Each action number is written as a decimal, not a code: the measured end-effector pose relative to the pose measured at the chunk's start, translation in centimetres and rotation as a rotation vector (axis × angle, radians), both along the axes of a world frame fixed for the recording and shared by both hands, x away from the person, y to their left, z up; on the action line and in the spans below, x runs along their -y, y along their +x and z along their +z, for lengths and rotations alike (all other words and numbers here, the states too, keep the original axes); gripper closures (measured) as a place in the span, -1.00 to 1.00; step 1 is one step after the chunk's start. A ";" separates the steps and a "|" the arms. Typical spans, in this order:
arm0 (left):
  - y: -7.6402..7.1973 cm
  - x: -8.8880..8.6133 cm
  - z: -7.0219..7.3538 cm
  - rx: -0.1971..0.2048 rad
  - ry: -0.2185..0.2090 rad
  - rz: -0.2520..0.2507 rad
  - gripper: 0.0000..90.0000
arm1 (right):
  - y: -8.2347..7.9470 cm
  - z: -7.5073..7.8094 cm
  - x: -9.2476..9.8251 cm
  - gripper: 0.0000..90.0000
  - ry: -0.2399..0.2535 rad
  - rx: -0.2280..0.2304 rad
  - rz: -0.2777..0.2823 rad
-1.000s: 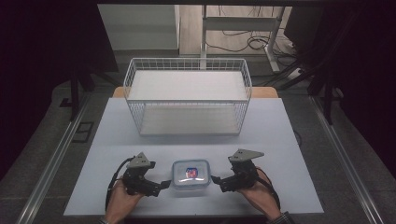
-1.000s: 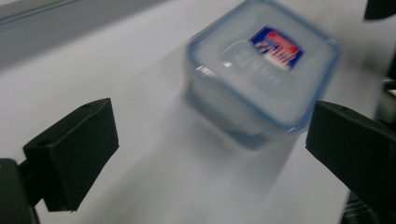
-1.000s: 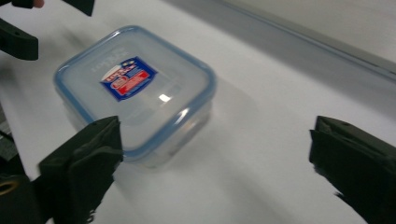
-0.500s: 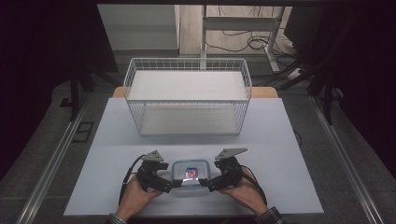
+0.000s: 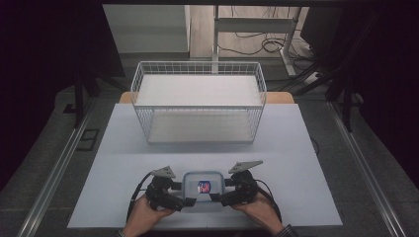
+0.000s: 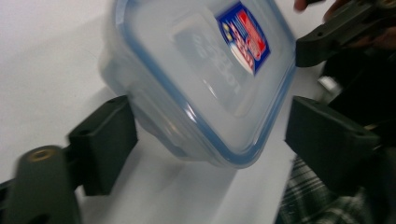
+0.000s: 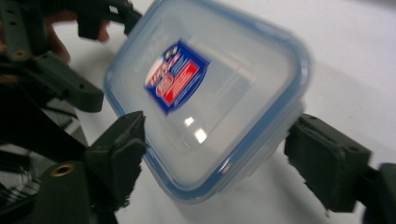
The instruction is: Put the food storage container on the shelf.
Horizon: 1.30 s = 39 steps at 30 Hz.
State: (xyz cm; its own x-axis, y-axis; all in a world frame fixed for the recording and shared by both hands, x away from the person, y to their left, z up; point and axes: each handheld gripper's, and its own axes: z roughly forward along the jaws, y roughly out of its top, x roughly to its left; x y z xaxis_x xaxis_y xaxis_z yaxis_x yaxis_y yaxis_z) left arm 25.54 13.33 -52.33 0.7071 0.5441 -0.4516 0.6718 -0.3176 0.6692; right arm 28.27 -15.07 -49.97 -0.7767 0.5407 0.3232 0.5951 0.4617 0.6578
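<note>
- Now, taking the plastic container (image 5: 203,190) as the landmark: it is sitting on the white table (image 5: 306,163), near the edge closest to the person, with its blue-rimmed clear lid on and a red-and-blue label (image 5: 203,186) facing up.
- Left of the container, the left gripper (image 5: 182,193) is reaching in from the person's left hand (image 5: 146,217), and its jaws are standing apart around the container's left end.
- In the left gripper view, the container (image 6: 196,79) is lying between the two black jaws; one jaw is pressing close against its side wall, the other is standing clear of the rim, so the left gripper (image 6: 210,140) is spread wide rather than clamped.
- Right of the container, the right gripper (image 5: 220,190) is coming in from the right hand (image 5: 257,213), mirroring the other one.
- In the right gripper view, the container (image 7: 205,98) is lying between the jaws of the right gripper (image 7: 219,158); one jaw is touching the lid's rim, the other is just beside the far wall, parted.
- Beyond the container, well apart from it, a white wire basket (image 5: 198,101) is standing on the far half of the table.
</note>
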 end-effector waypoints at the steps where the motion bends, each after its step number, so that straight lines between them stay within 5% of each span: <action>1: -0.1 -0.1 0.0 0.004 -0.003 0.004 -0.50 | -0.1 0.1 0.2 -0.41 0.005 0.003 -0.004; 6: -0.4 -1.2 0.0 0.008 -0.036 0.028 -0.01 | -0.4 0.4 1.1 -0.01 0.024 0.016 -0.003; 14: -0.8 -1.8 0.1 0.009 -0.069 0.011 0.21 | -0.2 0.0 2.6 0.22 0.123 -0.082 -0.004; 18: -0.7 -2.1 -0.1 -0.006 -0.094 0.009 0.23 | -0.1 0.0 3.3 0.44 0.156 -0.094 -0.015; 21: -0.7 -2.2 -0.2 -0.013 -0.106 0.009 0.25 | 0.1 -0.3 3.5 0.40 0.172 -0.131 -0.015; 30: -0.2 -2.5 -0.6 -0.032 -0.153 0.010 0.25 | 0.2 -0.6 3.1 0.24 0.158 -0.121 -0.023; 33: 0.0 -2.6 -0.7 -0.046 -0.169 0.018 0.26 | 0.3 -0.5 3.2 0.34 0.169 -0.125 -0.039; 34: 0.0 -2.5 -0.6 -0.045 -0.165 0.017 0.28 | 0.3 -0.2 3.4 0.41 0.206 -0.128 -0.052; 39: 0.1 -2.5 -0.4 -0.042 -0.157 0.010 0.28 | 0.5 -0.1 3.5 0.40 0.194 -0.135 -0.036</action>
State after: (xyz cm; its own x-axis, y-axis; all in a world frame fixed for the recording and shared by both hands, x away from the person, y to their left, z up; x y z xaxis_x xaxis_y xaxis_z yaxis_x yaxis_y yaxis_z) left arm 25.64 15.82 -52.77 0.6804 0.4717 -0.5609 0.7030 -0.2041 0.6813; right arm 28.76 -18.55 -50.06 -0.7007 0.4854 0.5230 0.6974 0.3111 0.6456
